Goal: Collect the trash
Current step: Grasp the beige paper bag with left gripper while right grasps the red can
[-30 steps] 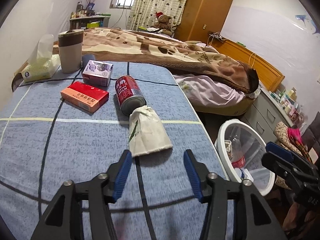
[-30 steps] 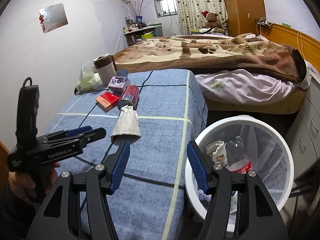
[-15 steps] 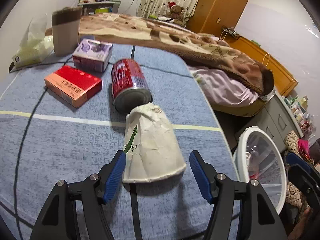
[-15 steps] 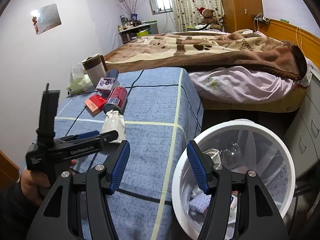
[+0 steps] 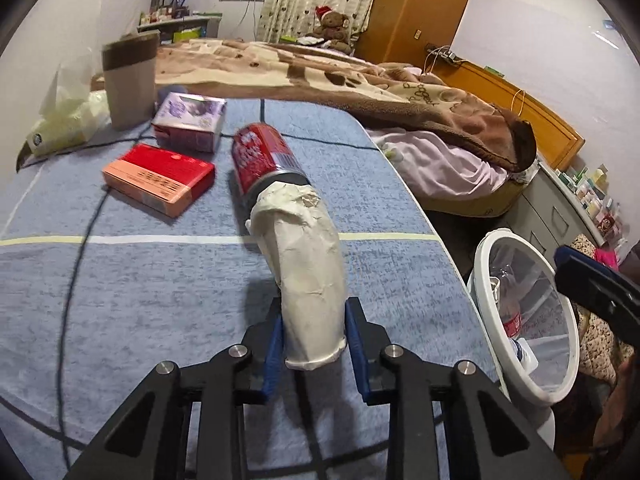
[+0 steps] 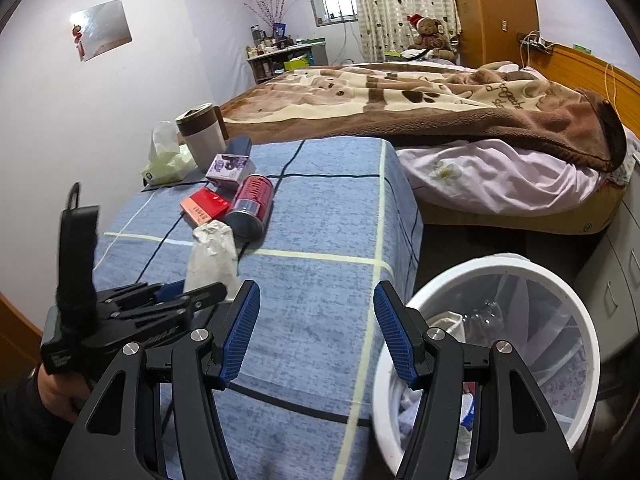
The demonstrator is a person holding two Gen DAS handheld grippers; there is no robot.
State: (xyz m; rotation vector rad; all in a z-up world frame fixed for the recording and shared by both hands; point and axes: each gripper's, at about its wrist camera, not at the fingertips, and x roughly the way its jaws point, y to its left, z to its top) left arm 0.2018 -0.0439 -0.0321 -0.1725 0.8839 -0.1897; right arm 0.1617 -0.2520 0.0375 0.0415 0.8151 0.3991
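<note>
My left gripper (image 5: pixel 314 344) is shut on the wide end of a crumpled white paper cup (image 5: pixel 306 264), tilted up off the blue table cloth (image 5: pixel 120 300). The cup also shows in the right wrist view (image 6: pixel 212 256), with the left gripper (image 6: pixel 192 296) on it. A red can (image 5: pixel 266 160) lies on its side just behind the cup. My right gripper (image 6: pixel 316 334) is open and empty, between the table's edge and the white trash bin (image 6: pixel 532 276), which holds several pieces of trash. The bin also shows at the right of the left wrist view (image 5: pixel 488 304).
A red box (image 5: pixel 160 178), a purple box (image 5: pixel 190 120), a beige tumbler (image 5: pixel 128 80) and a tissue pack (image 5: pixel 64 124) stand at the back left of the table. A bed with a brown blanket (image 5: pixel 360 84) lies beyond it. Drawers (image 6: pixel 616 280) are right of the bin.
My left gripper has moved forward, shut on the paper cup and tilted it up off the cloth. The right gripper has shifted a little and stays open.
</note>
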